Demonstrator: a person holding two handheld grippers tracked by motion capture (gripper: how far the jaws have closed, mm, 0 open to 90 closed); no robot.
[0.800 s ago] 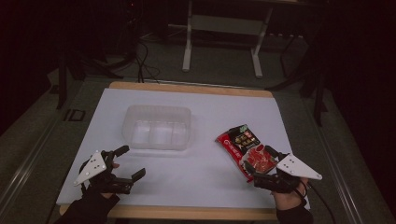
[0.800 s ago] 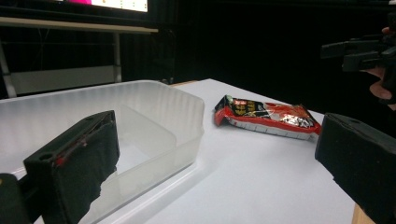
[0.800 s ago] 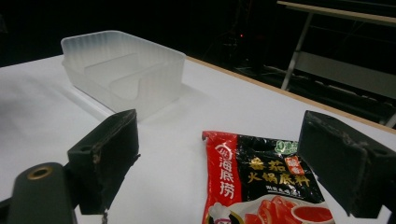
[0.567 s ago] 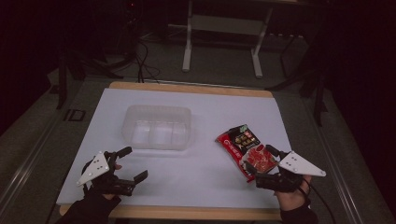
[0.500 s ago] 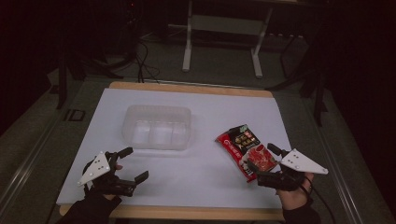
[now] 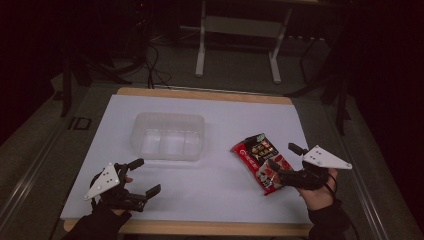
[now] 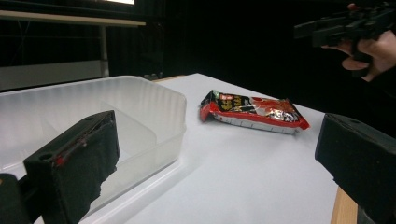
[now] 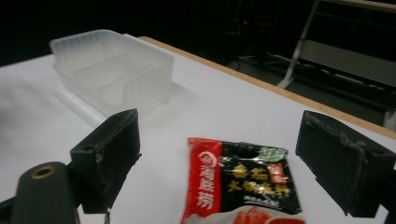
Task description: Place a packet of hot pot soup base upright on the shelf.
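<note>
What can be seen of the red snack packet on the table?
The snack packet is a glossy red and black foil pouch with white characters and a food picture. It lies flat, face up and sealed on the white table top, right of the clear container. The open right gripper straddles its near end, pads apart from it.

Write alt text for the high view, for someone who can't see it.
A red and black snack packet lies on a white table, with the open right claw at its near end. A clear plastic container sits left of it, and the open left claw hovers near the front left corner.
</note>
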